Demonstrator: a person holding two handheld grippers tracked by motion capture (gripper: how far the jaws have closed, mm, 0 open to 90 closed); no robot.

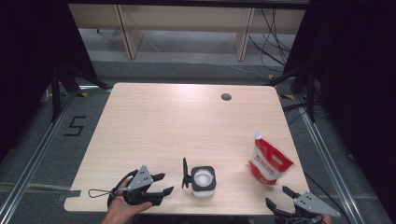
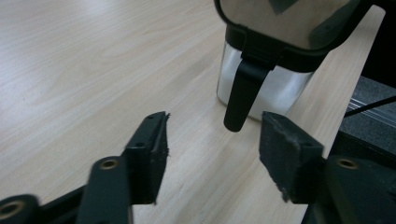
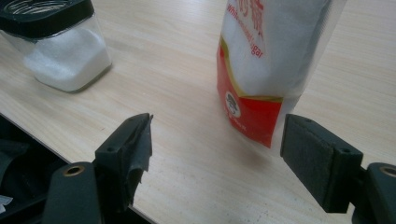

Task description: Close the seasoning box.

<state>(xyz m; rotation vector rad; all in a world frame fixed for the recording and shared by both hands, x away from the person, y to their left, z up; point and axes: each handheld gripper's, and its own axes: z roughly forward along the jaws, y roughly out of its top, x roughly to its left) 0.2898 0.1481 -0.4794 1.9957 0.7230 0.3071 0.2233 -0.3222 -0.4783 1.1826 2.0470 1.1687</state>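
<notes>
The landmark here is the square clear jar with a black rim and hinged black lid, part-filled with white granules (image 1: 203, 181), which stands near the front edge of the pale wooden table (image 1: 177, 121), its lid flipped up on the side facing the left gripper (image 1: 156, 190). That gripper lies just to the left of the jar, apart from it, and its jaws stand parted with nothing between them; in the left gripper view the lid's black latch tab (image 2: 243, 91) hangs down just beyond the gap, its long axis roughly upright and a little right of centre between the pads. So the next move would seem to turn on a short push forward toward the jar, with the gap lined up on that tab or on the jar's wall. The red and white plastic pouch of sugar (image 1: 269, 162) stands upright well to the right of the jar, and the right gripper (image 1: 282, 196) sits just in front of the pouch, released, jaws wide and clear of it. The left hand is the nearer to the jar, the right to the pouch.
</notes>
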